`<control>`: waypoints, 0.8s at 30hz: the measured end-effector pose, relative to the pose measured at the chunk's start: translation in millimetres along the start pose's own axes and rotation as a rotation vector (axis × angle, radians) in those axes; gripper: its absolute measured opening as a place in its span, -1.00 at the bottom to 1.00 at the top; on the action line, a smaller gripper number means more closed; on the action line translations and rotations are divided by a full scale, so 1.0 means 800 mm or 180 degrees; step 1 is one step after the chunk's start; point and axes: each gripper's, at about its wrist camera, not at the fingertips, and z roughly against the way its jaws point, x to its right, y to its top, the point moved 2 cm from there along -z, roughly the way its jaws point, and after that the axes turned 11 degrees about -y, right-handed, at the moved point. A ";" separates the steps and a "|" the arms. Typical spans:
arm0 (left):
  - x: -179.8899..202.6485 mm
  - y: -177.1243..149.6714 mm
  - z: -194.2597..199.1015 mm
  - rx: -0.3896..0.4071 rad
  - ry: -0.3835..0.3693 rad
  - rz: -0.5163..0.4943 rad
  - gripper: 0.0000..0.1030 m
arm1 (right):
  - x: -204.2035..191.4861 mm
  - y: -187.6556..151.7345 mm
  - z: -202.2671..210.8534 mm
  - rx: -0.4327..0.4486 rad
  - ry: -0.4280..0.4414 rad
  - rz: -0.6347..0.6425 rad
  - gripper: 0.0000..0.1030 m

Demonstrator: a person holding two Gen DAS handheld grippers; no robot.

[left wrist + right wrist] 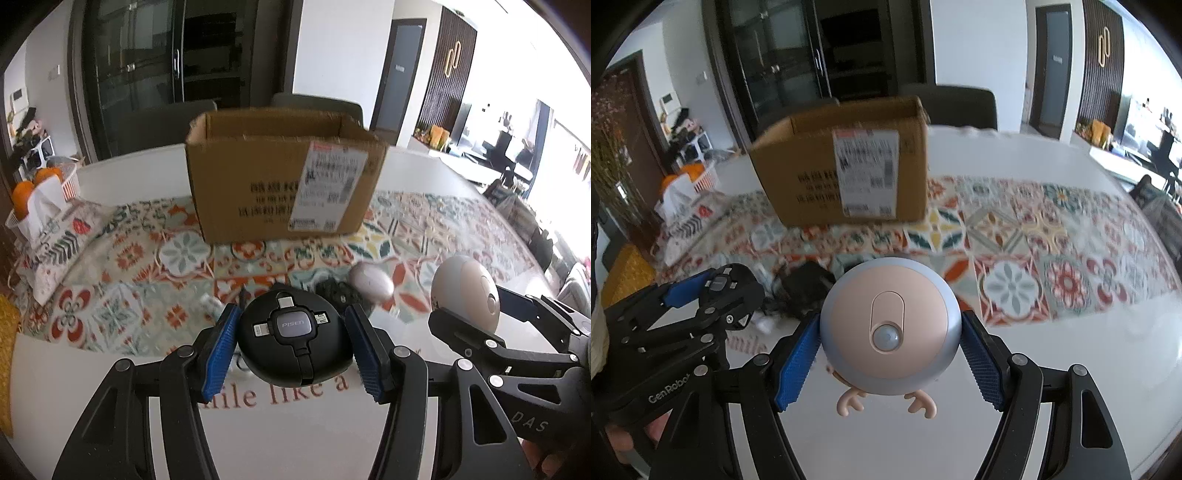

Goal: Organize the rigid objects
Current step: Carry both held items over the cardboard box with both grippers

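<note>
My left gripper [293,341] is shut on a round black PISEN cable reel [293,334], held above the white table. It also shows in the right wrist view [729,291]. My right gripper [890,352] is shut on a round pink and silver night light [890,330] with small antlers; that light also shows in the left wrist view [467,293]. An open cardboard box [284,173] stands on the patterned cloth behind both; it also shows in the right wrist view [849,162].
A pale oval object [371,282] and a dark tangled object [341,291] lie on the patterned cloth [129,258] behind the reel. A white basket with oranges [40,188] stands at the far left. Chairs stand behind the box.
</note>
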 end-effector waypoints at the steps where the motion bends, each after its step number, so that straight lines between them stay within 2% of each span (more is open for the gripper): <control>1: -0.001 0.006 0.005 0.0048 0.0016 0.0003 0.12 | -0.002 0.005 0.003 0.0036 0.0003 0.0005 0.45; 15: -0.014 0.094 0.059 0.0675 0.0269 -0.0222 0.12 | -0.027 0.094 0.038 0.0612 0.0105 0.0026 0.45; 24: -0.030 0.143 0.057 0.0823 0.0317 -0.0279 0.12 | -0.034 0.155 0.032 0.0816 0.0199 -0.0029 0.45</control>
